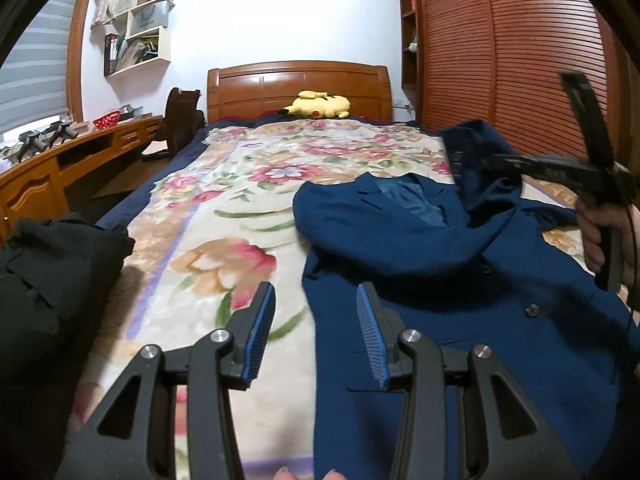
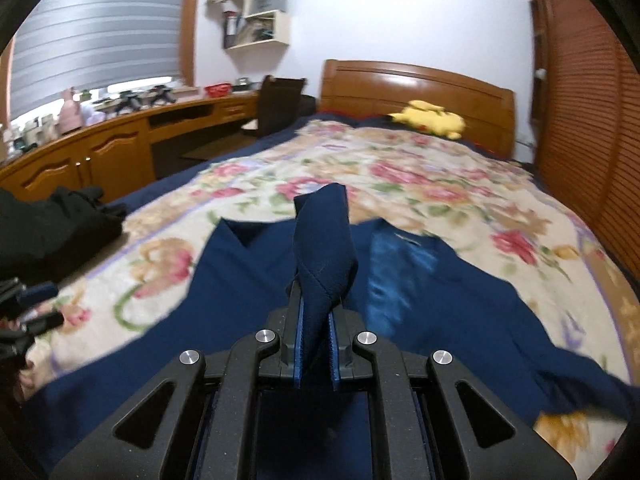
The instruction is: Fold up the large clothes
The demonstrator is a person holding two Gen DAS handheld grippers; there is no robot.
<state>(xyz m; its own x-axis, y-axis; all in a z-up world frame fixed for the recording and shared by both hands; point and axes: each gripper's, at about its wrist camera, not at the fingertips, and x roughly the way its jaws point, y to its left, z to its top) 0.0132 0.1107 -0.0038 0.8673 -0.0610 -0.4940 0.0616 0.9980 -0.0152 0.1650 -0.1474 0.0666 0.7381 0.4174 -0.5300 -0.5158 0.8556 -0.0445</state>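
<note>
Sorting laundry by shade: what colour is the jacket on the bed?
Dark blue jacket, with a shinier, lighter blue lining; clearest in the left wrist view.

Even indoor light, fisheye warp, motion blur

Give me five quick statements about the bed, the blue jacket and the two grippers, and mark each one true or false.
1. The right gripper is shut on a fold of the blue jacket. True.
2. The left gripper is clamped on the jacket's hem. False: its jaws stand open with nothing between them.
3. A yellow plush toy lies near the headboard. True.
4. The jacket lies on a plain white sheet. False: it lies on a floral blanket.
5. A dark garment sits at the bed's left edge, apart from the jacket. True.
</note>
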